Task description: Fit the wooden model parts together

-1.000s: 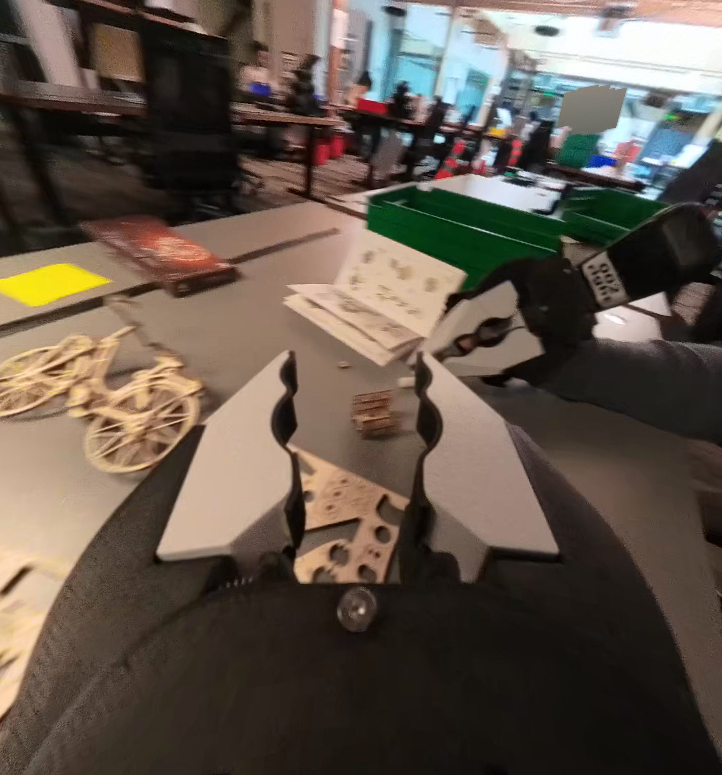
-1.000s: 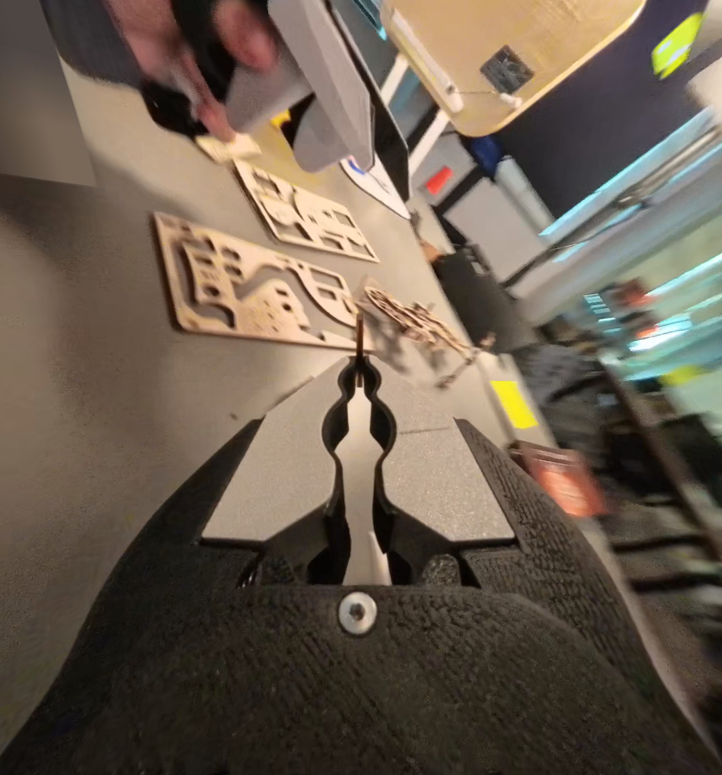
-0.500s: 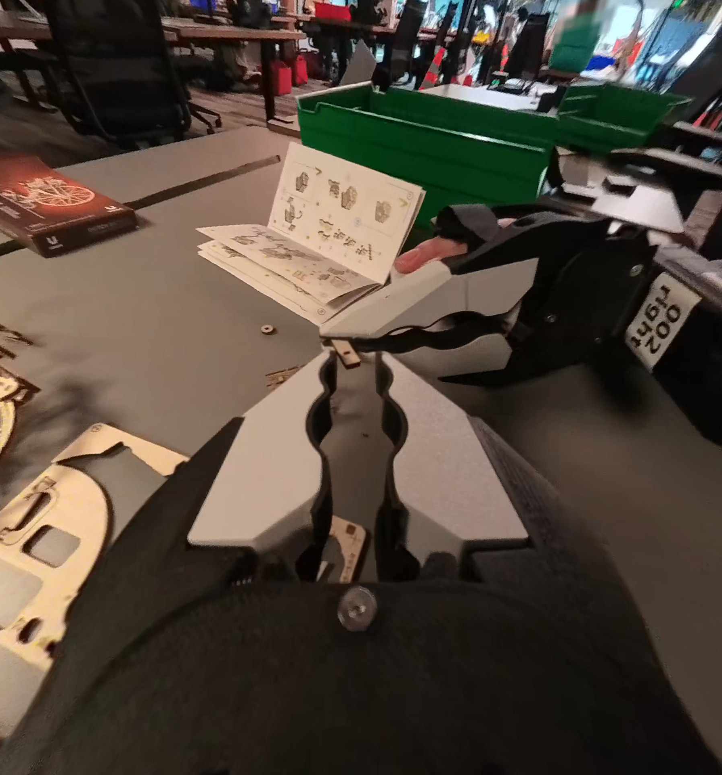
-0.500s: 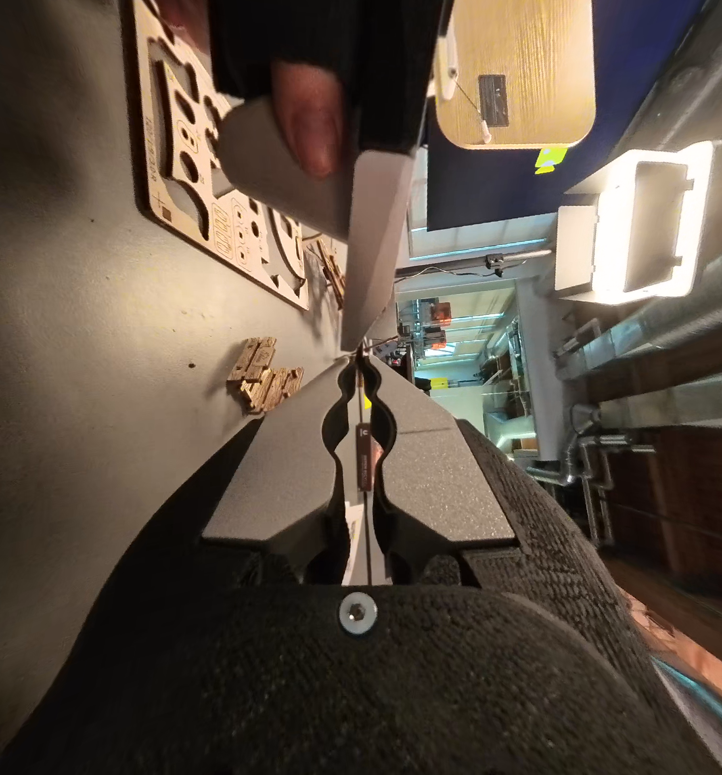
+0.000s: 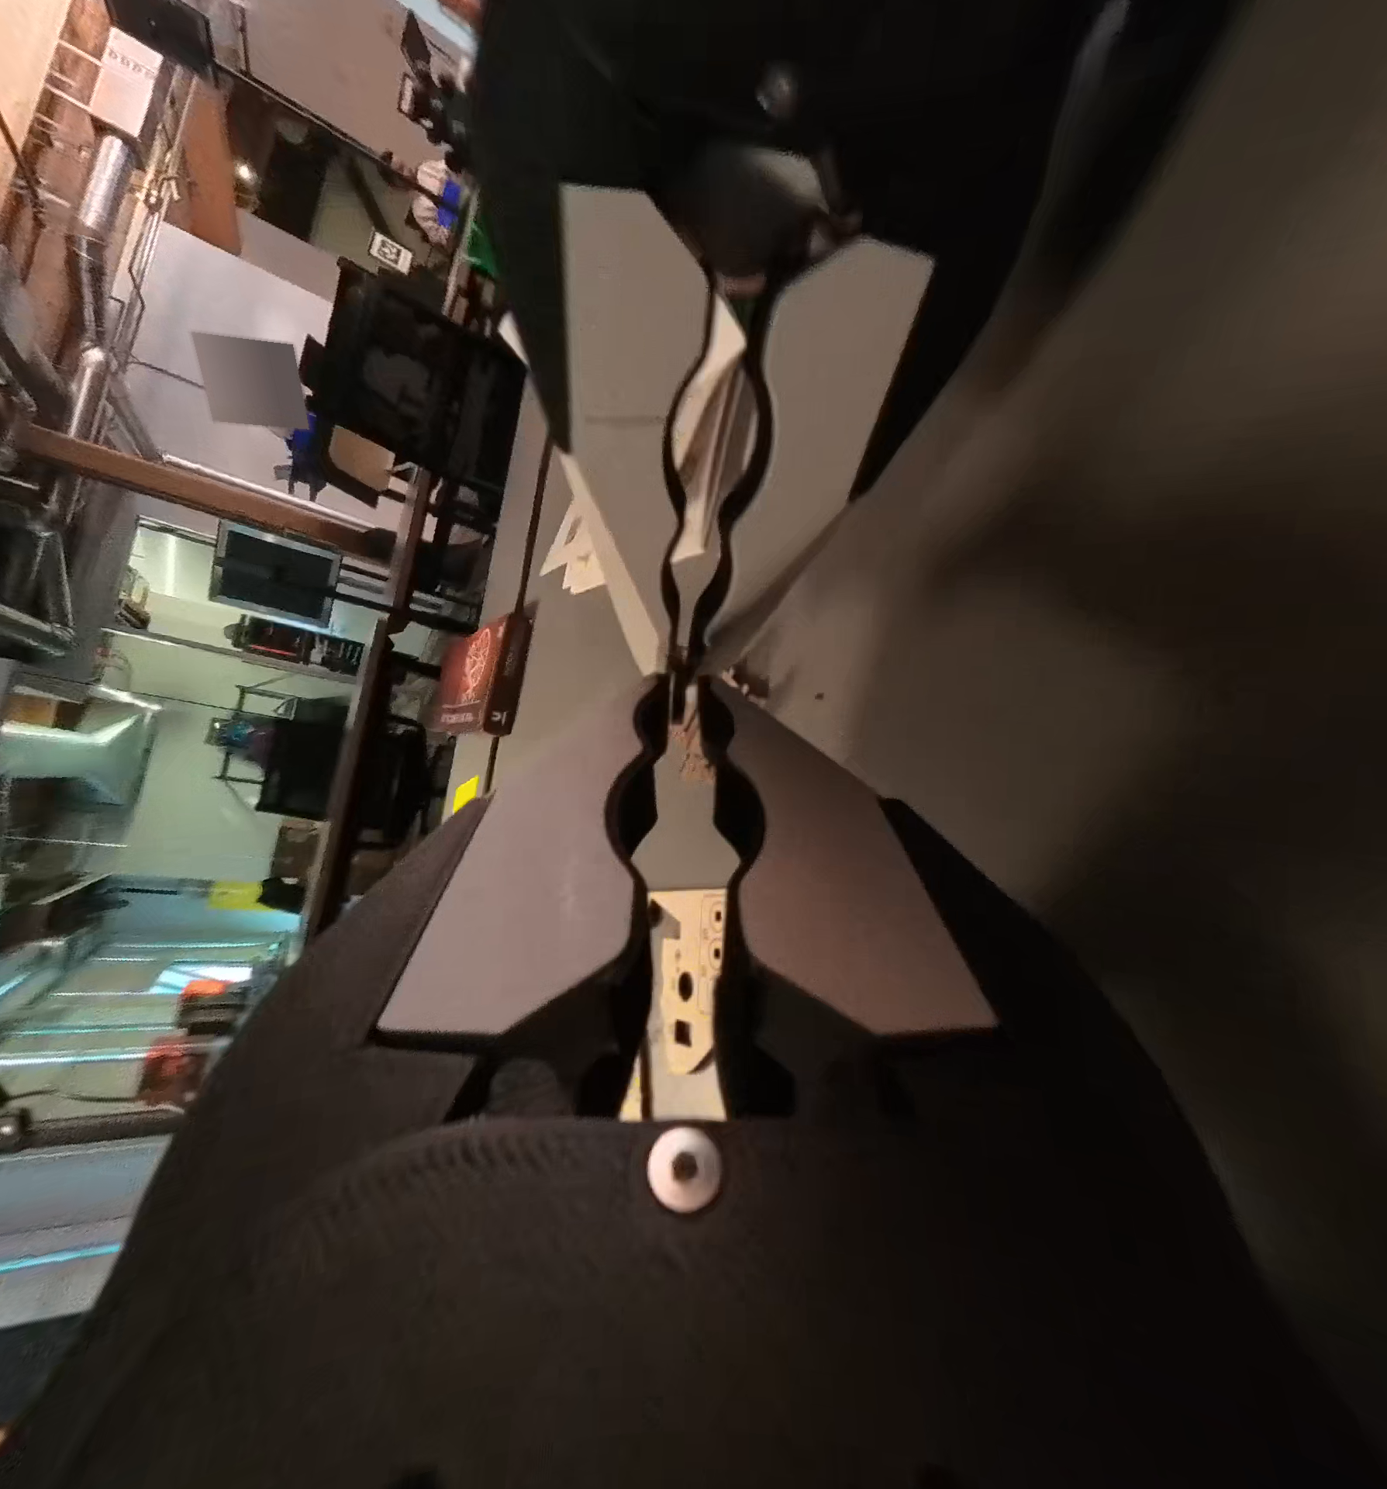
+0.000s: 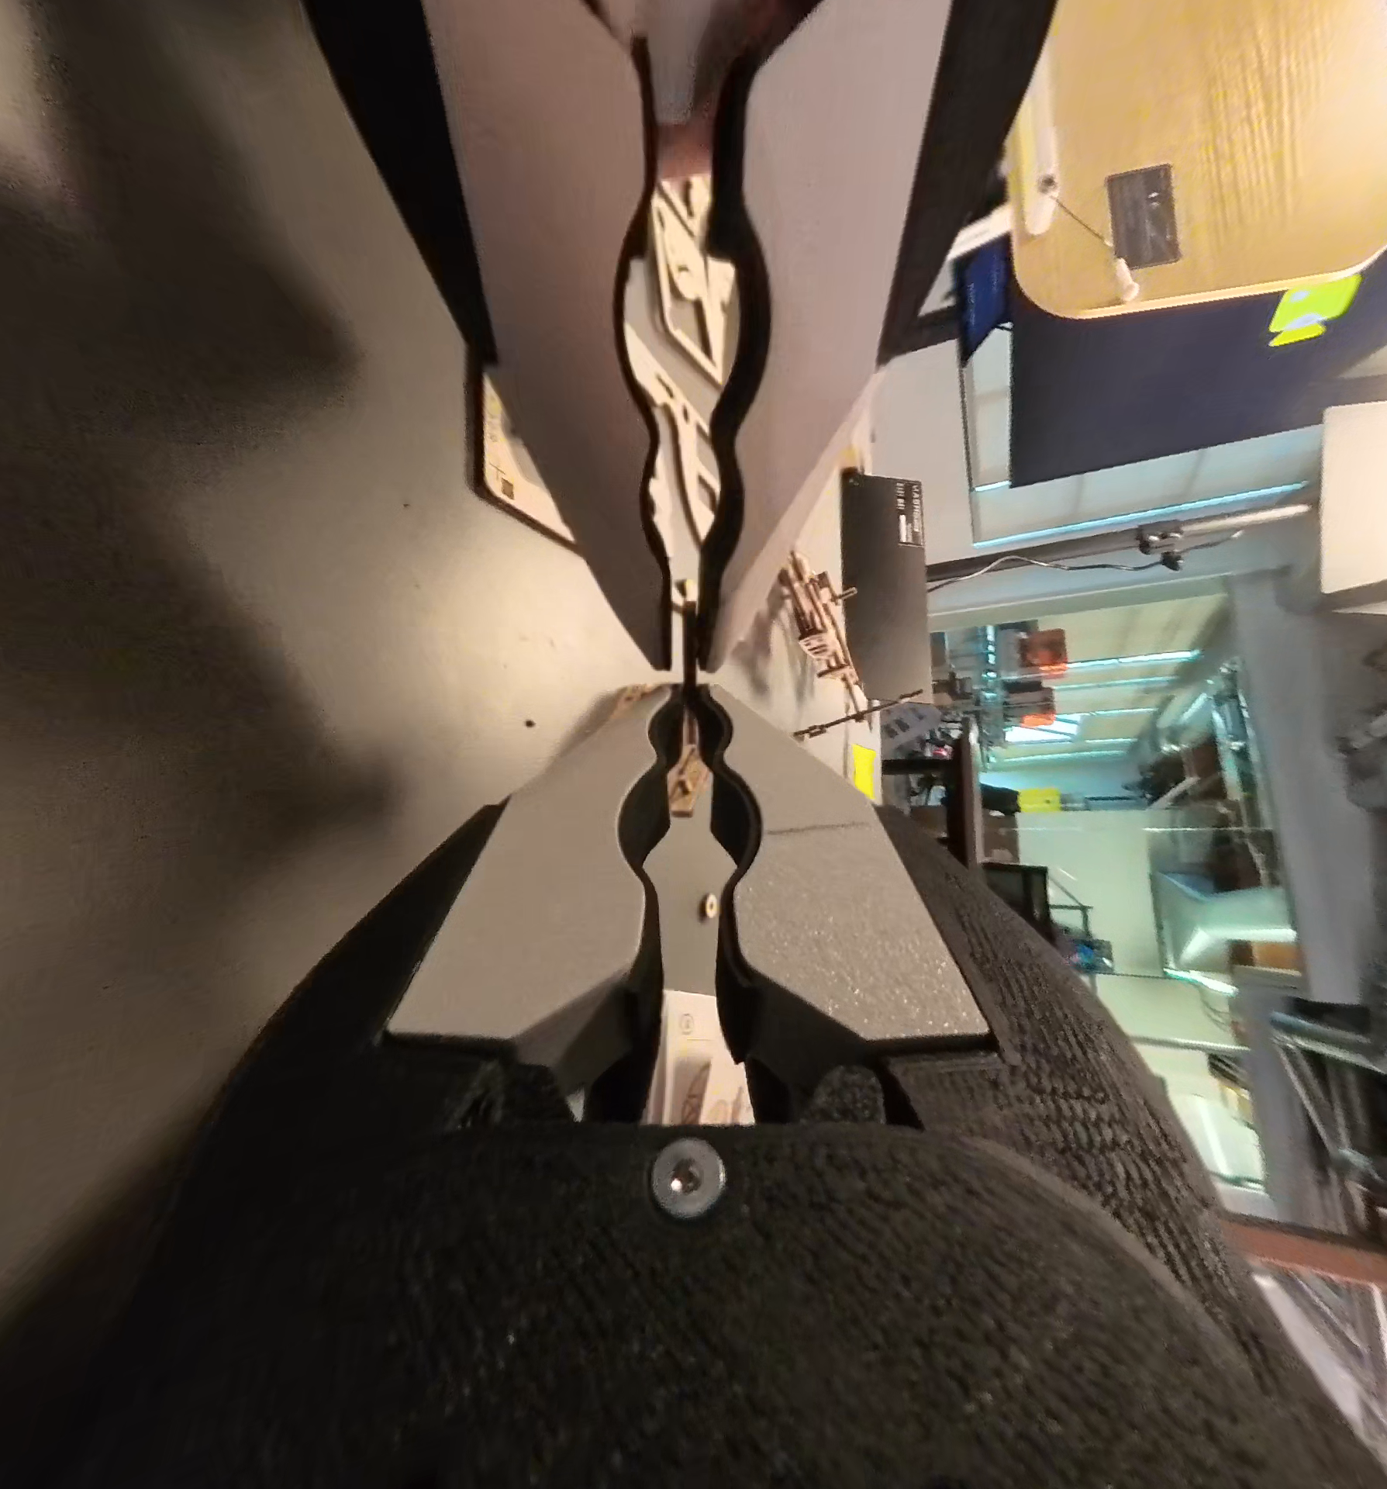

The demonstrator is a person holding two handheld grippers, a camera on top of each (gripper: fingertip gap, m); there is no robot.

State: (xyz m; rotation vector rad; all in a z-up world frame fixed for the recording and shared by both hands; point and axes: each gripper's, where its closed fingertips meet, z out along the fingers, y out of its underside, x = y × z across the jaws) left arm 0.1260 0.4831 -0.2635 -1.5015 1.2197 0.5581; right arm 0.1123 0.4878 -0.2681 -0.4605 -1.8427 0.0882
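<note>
Both views are rolled about a quarter turn. My left gripper (image 5: 679, 691) and my right gripper (image 5: 686, 644) meet tip to tip above the grey table (image 5: 1076, 564). A thin small wooden part (image 5: 678, 697), seen edge-on, is pinched between both sets of tips. In the right wrist view my right gripper (image 6: 686, 707) is shut on the same thin part (image 6: 687, 644), and my left gripper (image 6: 686, 657) comes down from the top, shut on its other end. Whether it is one part or two joined parts cannot be told.
Cut wooden sheets (image 6: 686, 298) lie on the table behind the left gripper. A small wooden stack (image 6: 686, 785) and a wooden bicycle model (image 6: 819, 636) lie nearby. An instruction booklet (image 5: 573, 556) and a red-brown box (image 5: 484, 677) lie beyond the right gripper. The grippers are tip to tip, or close to it.
My left gripper has gone from wide open to shut on the part. Both grippers have rolled sideways and closed in until their tips meet.
</note>
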